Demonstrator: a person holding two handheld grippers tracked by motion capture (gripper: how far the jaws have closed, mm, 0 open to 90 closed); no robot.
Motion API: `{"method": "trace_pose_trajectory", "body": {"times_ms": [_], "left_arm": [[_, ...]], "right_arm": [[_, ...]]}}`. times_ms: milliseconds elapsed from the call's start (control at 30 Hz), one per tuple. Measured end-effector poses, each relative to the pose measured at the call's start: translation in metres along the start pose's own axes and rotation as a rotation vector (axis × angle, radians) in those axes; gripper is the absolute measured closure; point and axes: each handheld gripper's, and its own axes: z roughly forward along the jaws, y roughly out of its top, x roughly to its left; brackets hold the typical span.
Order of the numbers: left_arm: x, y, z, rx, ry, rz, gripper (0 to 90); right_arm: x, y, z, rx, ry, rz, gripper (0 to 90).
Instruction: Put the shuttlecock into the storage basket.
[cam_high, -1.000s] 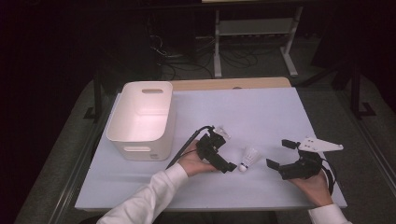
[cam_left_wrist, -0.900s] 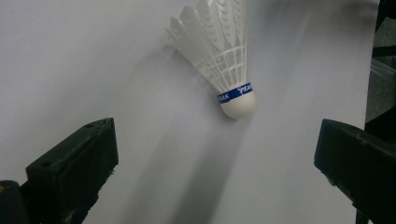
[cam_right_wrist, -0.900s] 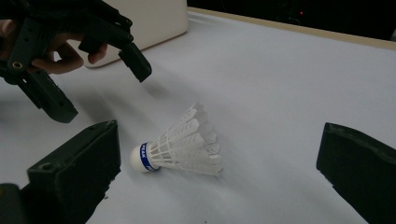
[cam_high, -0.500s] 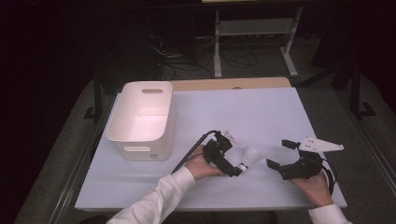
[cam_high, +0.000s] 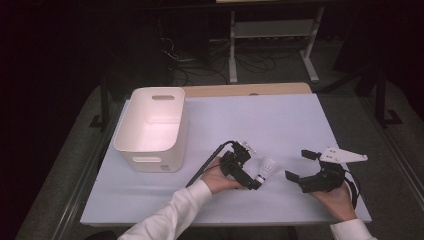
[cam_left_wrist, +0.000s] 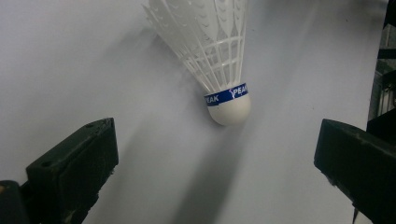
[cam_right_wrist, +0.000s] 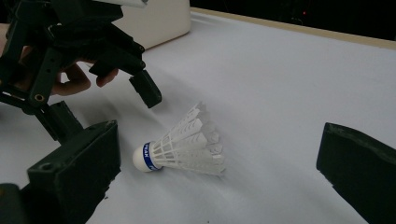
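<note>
A white shuttlecock (cam_high: 268, 168) with a blue band lies on its side on the white table (cam_high: 260, 120). My left gripper (cam_high: 251, 166) is open right beside it, jaws facing its cork end. In the left gripper view the shuttlecock (cam_left_wrist: 219, 70) points its cork at me, just ahead of the open left gripper (cam_left_wrist: 215, 158); it is not touched. My right gripper (cam_high: 298, 165) rests open to the right, apart from the shuttlecock. In the right gripper view the shuttlecock (cam_right_wrist: 187, 144) lies ahead of the open right gripper (cam_right_wrist: 219, 168), with the left gripper (cam_right_wrist: 107, 109) behind its cork.
A white bin (cam_high: 150, 160) with handle slots stands at the table's left; one corner of the bin (cam_right_wrist: 159, 21) shows in the right gripper view. A wooden strip (cam_high: 245, 90) runs along the far edge. Beyond it, a metal stand (cam_high: 270, 30) and cables sit on the dark floor.
My left gripper has moved right and forward, up to the shuttlecock's cork end. The right gripper and the shuttlecock have stayed in place.
</note>
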Motion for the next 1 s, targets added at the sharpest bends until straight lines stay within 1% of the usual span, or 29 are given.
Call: {"method": "trace_pose_trajectory", "body": {"times_ms": [100, 333, 400, 500, 533, 567, 600, 633, 700, 767, 833, 900, 933, 967, 1000], "left_arm": [[-0.0003, 0.0007, 0.0022, 0.005, -0.001, -0.007, 0.0], [-0.0006, 0.0032, 0.004, 0.007, -0.001, -0.008, 0.0], [-0.0006, 0.0039, 0.0048, 0.009, -0.002, -0.017, 0.0], [0.0, 0.005, 0.006, 0.021, -0.008, -0.024, 0.0], [0.001, 0.0057, 0.0062, 0.042, -0.007, -0.017, 0.0], [0.0006, 0.0059, 0.0069, 0.04, -0.01, -0.027, 0.1], [0.0008, 0.0059, 0.0062, 0.037, -0.016, -0.026, 3.1], [0.0004, 0.0061, 0.0064, 0.024, -0.021, -0.034, 7.9], [0.0004, 0.0068, 0.006, 0.013, -0.035, -0.042, 9.5], [0.0008, 0.007, 0.0063, 0.012, -0.047, -0.042, 13.8], [0.001, 0.0072, 0.0073, 0.024, -0.045, -0.046, 14.9], [0.0018, 0.0072, 0.0079, 0.031, -0.038, -0.037, 15.6], [0.002, 0.0072, 0.0079, 0.029, -0.039, -0.037, 16.6], [0.0022, 0.0071, 0.0078, 0.025, -0.042, -0.035, 20.0], [0.0022, 0.007, 0.0078, 0.022, -0.043, -0.032, 20.0]], "right_arm": [[0.0001, 0.0001, -0.0001, -0.002, 0.0, -0.002, 0.0], [0.0002, -0.0001, 0.0002, 0.001, -0.001, 0.0, 0.0], [0.0004, -0.0001, 0.0002, 0.001, -0.002, 0.0, 0.0], [0.0002, -0.0001, 0.0001, 0.0, -0.002, -0.001, 0.0], [0.0002, -0.0001, 0.0, -0.001, -0.002, 0.0, 0.0], [0.0, -0.0002, -0.0002, -0.001, -0.003, -0.001, 0.0], [-0.0001, -0.0002, -0.0002, -0.001, -0.003, -0.001, 0.0], [-0.0001, -0.0002, -0.0003, -0.003, -0.004, -0.001, 0.0], [-0.0002, -0.0002, -0.0004, -0.003, -0.003, -0.001, 0.0], [-0.0001, -0.0003, -0.0001, -0.004, -0.004, 0.0, 0.0], [0.0, -0.0002, -0.0003, -0.002, -0.004, -0.002, 0.0], [0.0, -0.0002, -0.0003, -0.002, -0.004, -0.002, 0.0], [0.0, -0.0001, -0.0003, -0.003, -0.004, -0.002, 0.0], [0.0001, -0.0002, -0.0001, -0.002, -0.003, -0.001, 0.0], [0.0001, -0.0002, -0.0001, -0.002, -0.003, -0.001, 0.0]]}}
